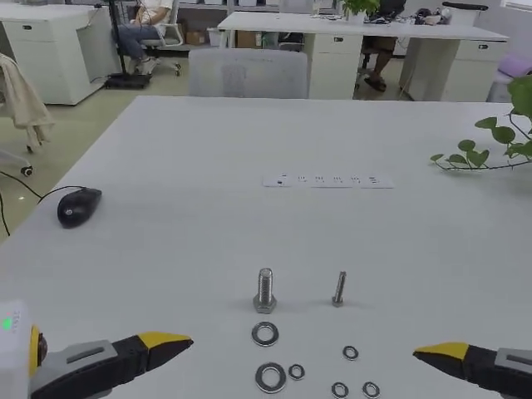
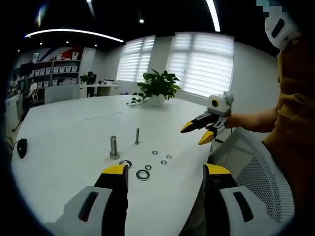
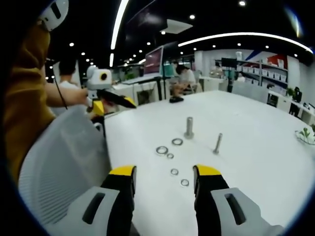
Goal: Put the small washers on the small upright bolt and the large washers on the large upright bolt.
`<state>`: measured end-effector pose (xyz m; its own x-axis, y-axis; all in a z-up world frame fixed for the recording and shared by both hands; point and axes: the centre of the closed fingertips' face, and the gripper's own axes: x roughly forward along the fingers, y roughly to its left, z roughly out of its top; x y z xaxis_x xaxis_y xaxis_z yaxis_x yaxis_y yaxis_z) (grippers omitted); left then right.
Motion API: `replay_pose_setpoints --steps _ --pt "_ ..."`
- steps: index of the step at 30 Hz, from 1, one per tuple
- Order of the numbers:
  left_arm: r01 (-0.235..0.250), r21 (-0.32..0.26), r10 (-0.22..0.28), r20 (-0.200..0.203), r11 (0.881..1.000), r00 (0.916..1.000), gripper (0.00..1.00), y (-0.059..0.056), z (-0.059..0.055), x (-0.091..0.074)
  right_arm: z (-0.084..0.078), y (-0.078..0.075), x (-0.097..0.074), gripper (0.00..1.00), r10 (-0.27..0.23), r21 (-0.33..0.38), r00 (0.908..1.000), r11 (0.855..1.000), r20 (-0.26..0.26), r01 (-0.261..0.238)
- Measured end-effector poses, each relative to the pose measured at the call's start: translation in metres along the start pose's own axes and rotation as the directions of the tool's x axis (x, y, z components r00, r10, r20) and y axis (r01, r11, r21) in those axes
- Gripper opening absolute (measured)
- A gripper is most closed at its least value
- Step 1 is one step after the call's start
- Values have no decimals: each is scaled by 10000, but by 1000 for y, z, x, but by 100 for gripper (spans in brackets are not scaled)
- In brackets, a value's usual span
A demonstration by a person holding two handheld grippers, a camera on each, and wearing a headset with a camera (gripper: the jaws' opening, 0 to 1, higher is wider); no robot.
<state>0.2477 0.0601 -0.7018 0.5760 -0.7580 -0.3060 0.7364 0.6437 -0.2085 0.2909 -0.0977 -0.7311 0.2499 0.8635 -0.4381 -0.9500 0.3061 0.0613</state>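
Two bolts stand upright on the white table (image 1: 249,183): a large bolt (image 1: 265,290) and, to its right, a small bolt (image 1: 339,288). In front of them lie two large washers (image 1: 265,334) (image 1: 271,377) and several small washers (image 1: 351,352). My left gripper (image 1: 170,342) hovers at the near left, open and holding nothing, as its own view confirms (image 2: 166,170). At the near right my right gripper (image 1: 432,352) is open too, with bare jaws (image 3: 165,171). Both grippers are short of the washers and touch nothing. The bolts also appear beyond the right jaws, large bolt (image 3: 189,128) and small bolt (image 3: 217,143).
A black mouse (image 1: 79,205) lies at the left of the table, and a flush socket strip (image 1: 328,180) sits mid-table. Plant tendrils (image 1: 490,145) reach in from the right edge. A grey chair (image 1: 248,73) stands at the far side, and a mesh chair back (image 3: 64,157) is close to me.
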Motion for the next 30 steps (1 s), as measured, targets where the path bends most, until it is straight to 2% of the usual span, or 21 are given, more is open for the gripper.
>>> replay_pose_setpoints --steps 2,7,14,18,26,30 --pt "-39 -36 39 10 10000 10000 61 0 -1 0 -2 0 -3 49 -14 33 9998 10000 -189 15" --pt "-91 -65 92 64 9999 9999 60 -2 -1 0 3 2 -8 49 -89 -100 9997 9999 -234 87" --pt "17 -58 -16 232 10000 9997 61 -10 2 -1 -2 9 -7 49 -60 -159 9991 9999 -412 54" --pt "11 -58 -10 154 10000 9999 61 -11 0 -2 -6 12 -3 49 114 -286 9982 9995 -597 -131" --pt "-28 -5 28 82 10000 10000 61 -16 0 -3 -11 7 -4 48 199 -525 9963 9983 -839 -244" --pt "-18 37 17 94 10000 10000 60 -19 1 -2 -14 -1 -5 47 49 -813 9932 9966 -1167 -144"
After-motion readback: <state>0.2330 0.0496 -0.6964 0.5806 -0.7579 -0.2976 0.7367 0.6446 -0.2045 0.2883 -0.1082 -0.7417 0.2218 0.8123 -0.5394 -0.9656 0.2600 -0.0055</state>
